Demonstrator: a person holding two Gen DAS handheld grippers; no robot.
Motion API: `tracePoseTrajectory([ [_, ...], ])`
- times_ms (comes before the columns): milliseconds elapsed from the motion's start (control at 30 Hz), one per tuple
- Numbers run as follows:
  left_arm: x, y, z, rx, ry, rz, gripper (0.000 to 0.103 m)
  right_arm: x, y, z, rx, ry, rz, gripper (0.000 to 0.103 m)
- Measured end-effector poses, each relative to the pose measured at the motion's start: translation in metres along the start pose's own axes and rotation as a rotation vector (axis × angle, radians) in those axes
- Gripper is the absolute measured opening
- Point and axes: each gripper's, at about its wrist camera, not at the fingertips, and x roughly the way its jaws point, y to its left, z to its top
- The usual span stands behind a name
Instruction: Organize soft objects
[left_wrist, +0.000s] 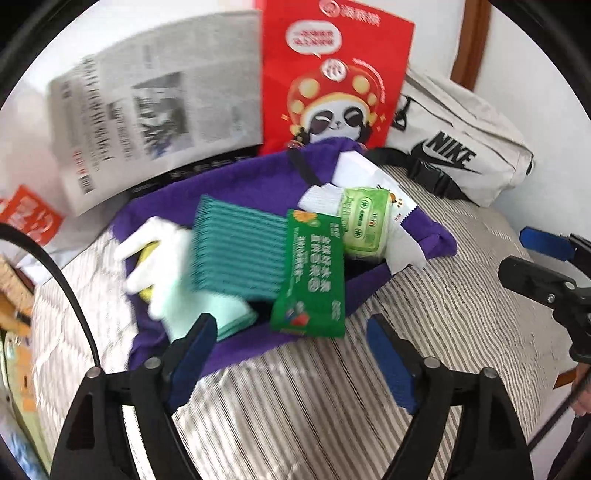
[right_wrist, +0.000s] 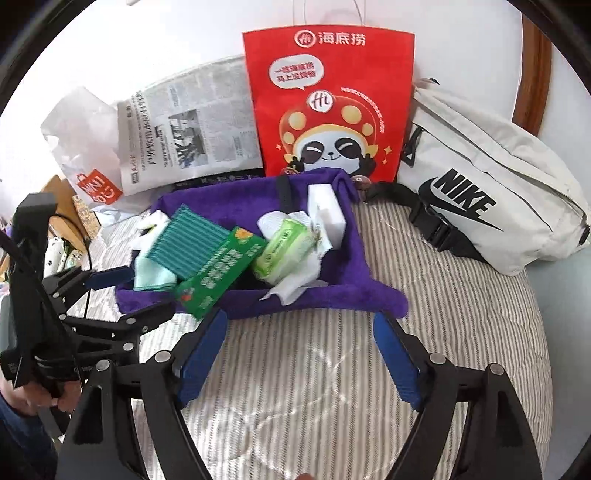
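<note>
Both grippers are spread wide with nothing held between the blue pads. The left gripper (left_wrist: 291, 354) is hung over the striped bedding (left_wrist: 424, 314), and right ahead of its fingertips the purple fabric tray (left_wrist: 236, 350) is found, its near edge just past the left pad. Piled inside the tray are a teal ribbed cloth (left_wrist: 236, 251), a green packet (left_wrist: 314, 273), a pale green wipes pack (left_wrist: 365, 221) and white gloves (left_wrist: 155, 251). The right gripper (right_wrist: 299, 350) is likewise parked just short of the tray's front edge. Further ahead, a red panda bag (right_wrist: 328, 103) and a newspaper (right_wrist: 192, 129) are propped up, with a white Nike pouch (right_wrist: 491, 192) off to the right.
</note>
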Motion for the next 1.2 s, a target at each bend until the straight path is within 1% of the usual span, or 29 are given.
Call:
tracePoseTrajectory([
  [33, -0.005, 0.002, -0.003, -0.008, -0.004, 0.008, 0.085, -0.004, 0.004, -0.001, 0.002, -0.010, -0.005, 0.089],
  [100, -0.014, 0.007, -0.010, -0.032, -0.009, 0.027, 0.088, -0.009, 0.011, -0.003, 0.000, -0.025, -0.022, 0.091],
  [167, -0.023, 0.015, -0.017, -0.069, -0.010, 0.031, 0.088, -0.014, 0.016, -0.006, 0.002, -0.029, -0.021, 0.091],
  [267, -0.039, 0.027, -0.029, -0.135, -0.035, 0.018, 0.088, -0.022, 0.026, -0.011, 0.003, -0.044, -0.014, 0.092],
  [367, -0.051, 0.035, -0.040, -0.188, -0.046, 0.019, 0.088, -0.030, 0.036, -0.017, -0.017, -0.048, -0.029, 0.092],
  [433, -0.058, 0.037, -0.046, -0.209, -0.049, 0.039, 0.088, -0.034, 0.039, -0.021, -0.020, -0.046, -0.043, 0.092],
  [500, -0.065, 0.039, -0.051, -0.225, -0.061, 0.054, 0.088, -0.039, 0.038, -0.024, 0.006, -0.060, -0.028, 0.092],
  [567, -0.071, 0.039, -0.054, -0.230, -0.067, 0.078, 0.088, -0.041, 0.033, -0.025, 0.035, -0.045, -0.010, 0.092],
  [633, -0.078, 0.037, -0.057, -0.232, -0.079, 0.101, 0.088, -0.042, 0.029, -0.026, 0.045, -0.046, -0.011, 0.092],
  [767, -0.086, 0.032, -0.059, -0.224, -0.082, 0.117, 0.088, -0.044, 0.025, -0.029, 0.035, -0.034, -0.048, 0.092],
  [967, -0.095, 0.025, -0.060, -0.214, -0.100, 0.129, 0.088, -0.047, 0.021, -0.037, 0.035, -0.023, -0.049, 0.092],
  [1200, -0.101, 0.028, -0.063, -0.229, -0.109, 0.149, 0.088, -0.051, 0.016, -0.040, 0.054, -0.037, -0.050, 0.092],
])
